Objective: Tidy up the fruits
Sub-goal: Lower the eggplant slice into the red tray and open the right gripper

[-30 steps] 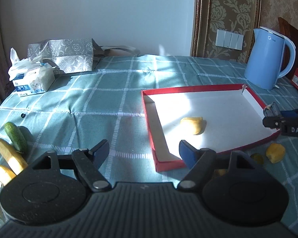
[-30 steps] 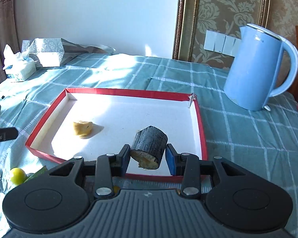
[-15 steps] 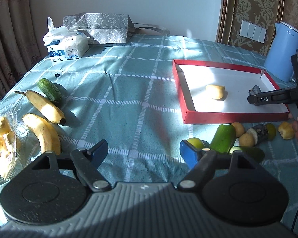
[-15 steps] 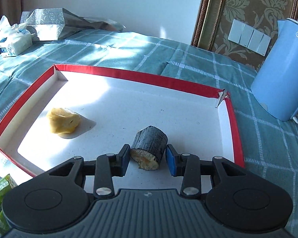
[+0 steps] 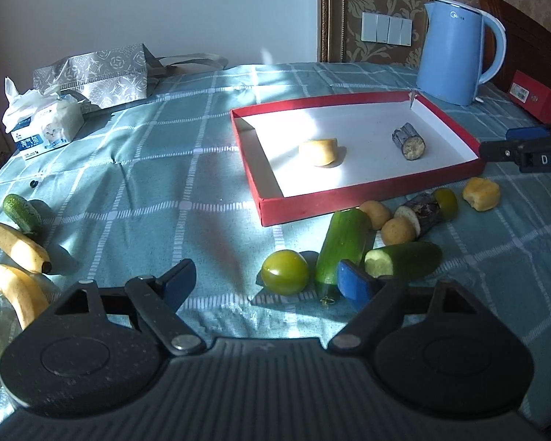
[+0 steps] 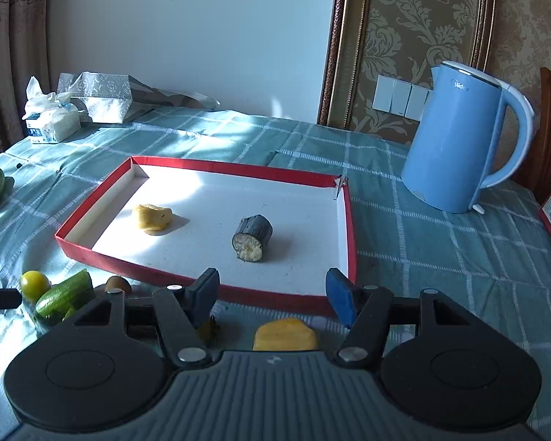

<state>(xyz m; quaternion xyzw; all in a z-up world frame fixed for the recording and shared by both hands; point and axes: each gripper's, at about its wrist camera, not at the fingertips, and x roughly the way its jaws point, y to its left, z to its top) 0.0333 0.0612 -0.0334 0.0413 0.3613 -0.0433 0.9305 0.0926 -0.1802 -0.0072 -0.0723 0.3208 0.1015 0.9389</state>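
Note:
A red-rimmed white tray (image 5: 363,198) (image 6: 92,246) holds a yellow fruit chunk (image 5: 319,151) (image 6: 152,217) and a dark-skinned cut piece (image 5: 409,140) (image 6: 252,237). In front of the tray lie a green tomato (image 5: 285,271), two cucumber pieces (image 5: 345,246), small yellow fruits (image 5: 398,230), another dark piece (image 5: 418,211) and a yellow chunk (image 5: 481,193) (image 6: 284,334). Two bananas (image 5: 18,246) and a small cucumber (image 5: 21,212) lie at the left. My left gripper (image 5: 266,283) is open and empty above the cloth. My right gripper (image 6: 272,290) is open and empty at the tray's near edge.
A blue kettle (image 5: 455,51) (image 6: 459,139) stands behind the tray's right corner. A tissue pack (image 5: 42,125) and a patterned bag (image 5: 92,77) sit at the far left. A red box (image 5: 536,95) lies at the right edge. A checked teal cloth (image 5: 147,183) covers the table.
My right gripper has opened, left the dark piece lying in the tray and drawn back to the tray's near edge. My left gripper has shifted right, toward the green tomato and cucumbers.

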